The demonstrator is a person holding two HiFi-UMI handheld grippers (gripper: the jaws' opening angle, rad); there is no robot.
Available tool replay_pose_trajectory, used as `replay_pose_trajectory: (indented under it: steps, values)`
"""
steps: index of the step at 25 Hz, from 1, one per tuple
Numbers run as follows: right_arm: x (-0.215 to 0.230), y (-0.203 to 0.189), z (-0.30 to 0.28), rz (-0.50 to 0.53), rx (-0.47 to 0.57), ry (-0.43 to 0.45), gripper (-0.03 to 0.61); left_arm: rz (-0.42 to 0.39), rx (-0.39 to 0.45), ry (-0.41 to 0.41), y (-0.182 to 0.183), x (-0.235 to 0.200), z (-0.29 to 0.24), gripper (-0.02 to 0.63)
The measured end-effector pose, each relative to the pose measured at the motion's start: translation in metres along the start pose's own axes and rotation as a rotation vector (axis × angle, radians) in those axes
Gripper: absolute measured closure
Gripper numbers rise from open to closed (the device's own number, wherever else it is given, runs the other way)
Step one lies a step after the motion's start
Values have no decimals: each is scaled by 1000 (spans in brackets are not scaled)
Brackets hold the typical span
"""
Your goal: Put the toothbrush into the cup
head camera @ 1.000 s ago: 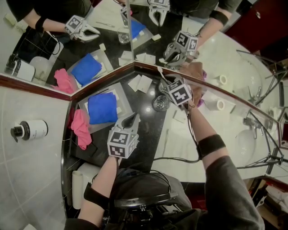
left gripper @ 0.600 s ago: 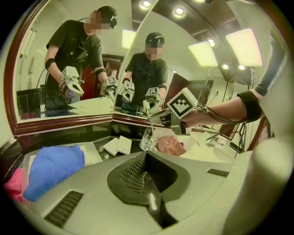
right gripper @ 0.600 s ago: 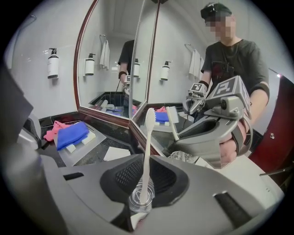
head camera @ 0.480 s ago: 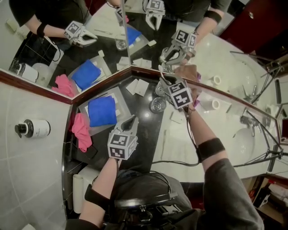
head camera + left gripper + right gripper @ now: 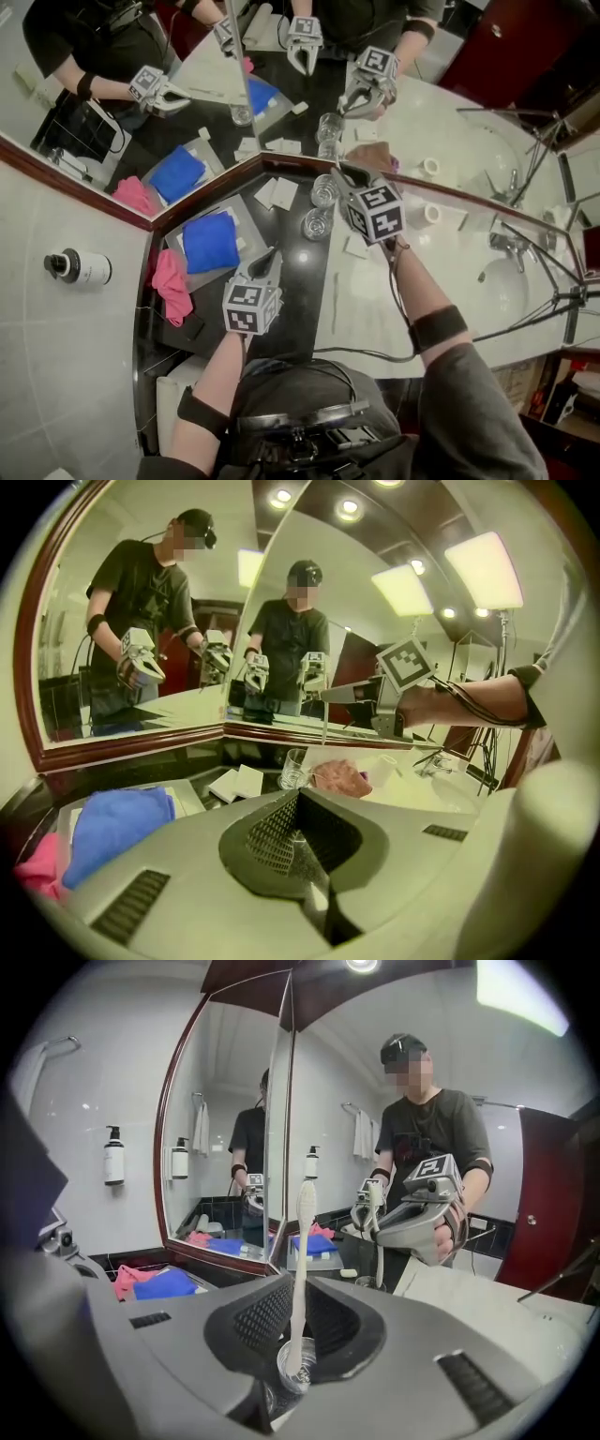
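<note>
Here, the right tool (image 5: 300, 1309) is closed partway, its jaws pressing on the shaft of a white toothbrush (image 5: 303, 1241) that it holds upright. In the right gripper view the brush's lower end lines up with the mouth of a clear glass cup (image 5: 295, 1368), seen straight below through the gap between the jaws. Whether that end is inside the cup or just above it cannot be told. The left tool (image 5: 298, 799) has its jaws fully together with nothing between them, and it hangs over the dark part of the table (image 5: 305, 291), well apart from the right one. In the head view two clear glasses, a nearer glass (image 5: 317, 223) and a farther glass (image 5: 325, 190), stand on that dark surface just left of the right tool. Which of them sits under the brush is unclear. Further left lie small white packets (image 5: 277, 194), a folded blue towel (image 5: 211, 242) and, beside it, a crumpled pink cloth (image 5: 169, 281). A corner mirror (image 5: 141, 112) backs the table, a pump bottle (image 5: 80, 268) hangs on the tiled wall at the left, and a sink (image 5: 520, 281) with its tap (image 5: 511, 246) lies at the right.
</note>
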State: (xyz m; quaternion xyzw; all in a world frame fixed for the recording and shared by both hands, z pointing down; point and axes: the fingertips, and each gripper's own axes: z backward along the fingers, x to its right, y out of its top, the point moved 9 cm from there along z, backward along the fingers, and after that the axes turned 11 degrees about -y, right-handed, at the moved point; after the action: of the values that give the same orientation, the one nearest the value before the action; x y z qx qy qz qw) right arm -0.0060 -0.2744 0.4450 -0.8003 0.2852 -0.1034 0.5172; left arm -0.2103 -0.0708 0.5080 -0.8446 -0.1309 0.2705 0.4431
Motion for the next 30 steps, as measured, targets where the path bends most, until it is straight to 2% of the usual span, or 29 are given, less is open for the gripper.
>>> replay_pose_trajectory:
  steps: [5, 9, 15, 20, 30]
  values:
    - [0, -1, 46, -53, 3, -37, 512, -27, 15, -5, 4, 14, 9, 612]
    - [-8, -22, 88, -115, -24, -67, 512, -49, 17, -15, 1, 28, 16, 611]
    - [-42, -89, 140, -258, -164, -59, 512, -57, -8, -42, -13, 47, 24, 611]
    - [-90, -137, 164, -303, -285, -8, 512, -63, -31, -60, -25, 57, 32, 611]
    - [-150, -200, 162, -491, -459, 33, 513, -51, -65, -71, -49, 56, 46, 611]
